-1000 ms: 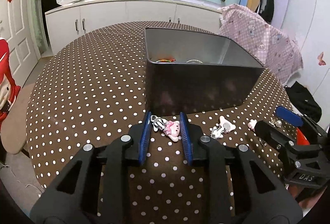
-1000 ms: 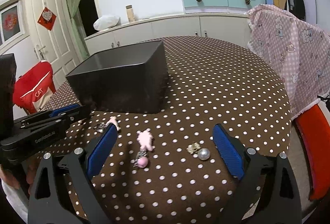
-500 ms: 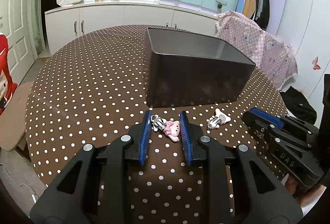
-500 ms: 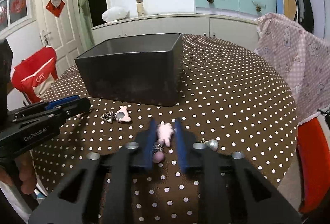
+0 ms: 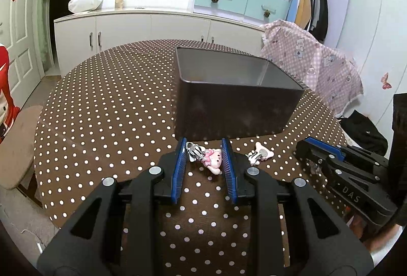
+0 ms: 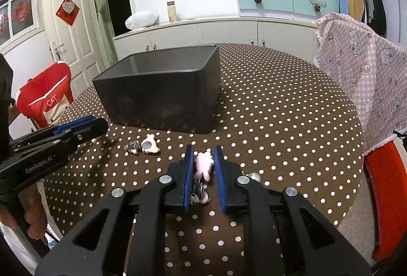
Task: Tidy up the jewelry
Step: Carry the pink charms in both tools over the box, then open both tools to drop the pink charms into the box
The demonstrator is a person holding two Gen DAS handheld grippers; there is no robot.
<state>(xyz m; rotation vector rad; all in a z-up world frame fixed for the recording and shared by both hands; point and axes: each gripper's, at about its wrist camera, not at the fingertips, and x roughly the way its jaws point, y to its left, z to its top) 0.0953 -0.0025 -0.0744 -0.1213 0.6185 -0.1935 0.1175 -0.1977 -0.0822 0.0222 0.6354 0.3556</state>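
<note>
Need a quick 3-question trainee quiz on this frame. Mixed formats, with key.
1. What does the right hand-held gripper grip?
A) a ring
B) a pink charm
C) nothing
2. True or false: the box lies tipped on its side.
3. Fill in: the loose charm lies ___ the box, on the cloth.

Key:
1. B
2. False: it stands upright, open side up.
3. outside
</note>
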